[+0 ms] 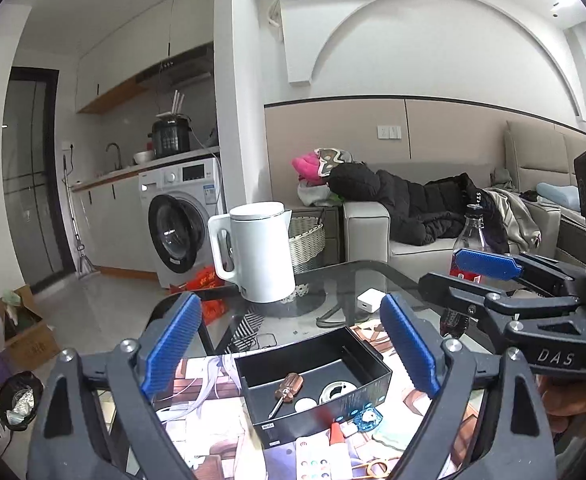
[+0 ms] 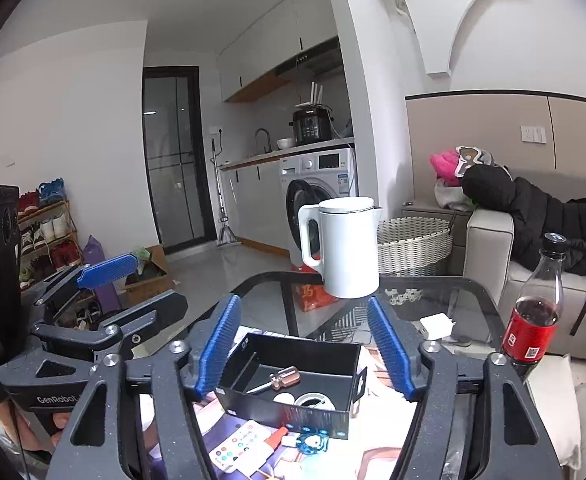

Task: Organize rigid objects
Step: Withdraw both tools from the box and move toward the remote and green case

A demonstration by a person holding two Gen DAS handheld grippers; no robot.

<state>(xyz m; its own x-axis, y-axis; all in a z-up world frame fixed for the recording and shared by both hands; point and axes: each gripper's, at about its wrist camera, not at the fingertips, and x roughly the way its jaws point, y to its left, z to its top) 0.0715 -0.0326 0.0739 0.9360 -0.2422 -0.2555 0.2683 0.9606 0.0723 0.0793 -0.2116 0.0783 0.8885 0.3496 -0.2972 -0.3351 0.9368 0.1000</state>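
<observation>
Left hand-held gripper (image 1: 291, 350): jaws wide, nothing between the blue pads, hovering above the near part of the table (image 1: 345, 280) and pointing out across the room. Right hand-held gripper (image 2: 303, 346): jaws part open, also empty, hovering beside the left one; each shows in the other's view.

Black open box (image 1: 317, 388) sits on a printed mat near the table's front edge. Inside it: a small screwdriver (image 1: 283, 392) with an amber stubby handle, lying flat toward the box's left side, plus a white round part (image 1: 335, 394) and a white disc, details too small to tell.

Loose items still outside, just in front of the box by the table's near edge: a small tube with a red cap (image 1: 335, 432), a blue translucent piece (image 1: 367, 418), a white card with coloured dots (image 1: 317, 462).

At the far table edge stand a white kettle (image 1: 259, 252), a white charger block (image 1: 369, 300) and a cola bottle (image 2: 535, 316) on the right side.

Judgement: loose items look light, stiff and small. The tube looks smooth and could roll, so pinch it across the body, not the cap. The card is thin and flat, hard to get under; take it by an overhanging edge or slide it first. The blue piece may be brittle plastic; grip it gently across its widest flat sides.
</observation>
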